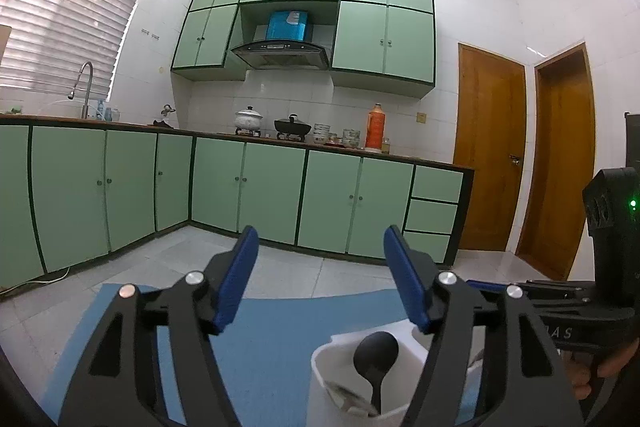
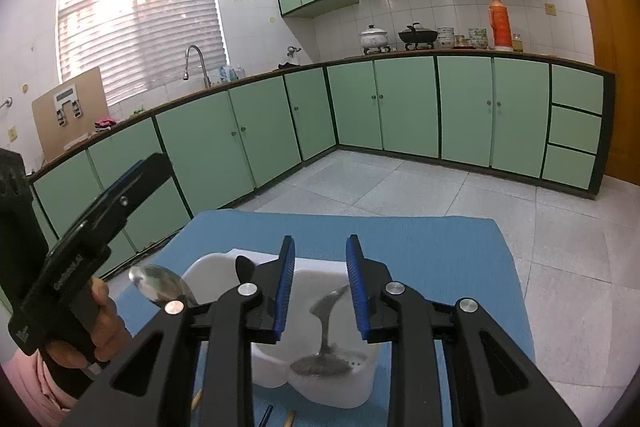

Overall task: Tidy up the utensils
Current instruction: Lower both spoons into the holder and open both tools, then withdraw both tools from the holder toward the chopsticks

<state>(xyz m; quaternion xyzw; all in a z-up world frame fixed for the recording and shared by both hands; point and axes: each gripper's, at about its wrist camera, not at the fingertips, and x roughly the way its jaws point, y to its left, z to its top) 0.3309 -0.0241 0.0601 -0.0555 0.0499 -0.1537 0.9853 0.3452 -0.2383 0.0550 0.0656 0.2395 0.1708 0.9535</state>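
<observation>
Green cabinets line the far walls of this kitchen, and your work surface is a blue mat point(image 2: 420, 247) on the near table. The white utensil holder point(image 2: 320, 379) stands on that mat, directly below and between your two grippers.

Left gripper point(image 1: 318, 279): its jaws stand wide apart with nothing between them. It points level, over the holder rather than into it. A black spoon point(image 1: 374, 351) stands in the holder just below and right of its fingers, bowl up, long axis near upright.

Right gripper point(image 2: 320, 287): its jaws stand partly apart. A grey spoon point(image 2: 326, 311) shows between the pads, blurred; you cannot tell from this view whether the pads press on it. Its long axis runs down into the holder's near compartment.

A metal spoon point(image 2: 160, 285) leans from the holder's left side, bowl up.

Judgement: the right gripper is nearer the grey spoon and carries the coming move. Small items lie on the mat at the near edge, too cropped to identify. Keep clear of the left gripper's body, which sits close on the left.
</observation>
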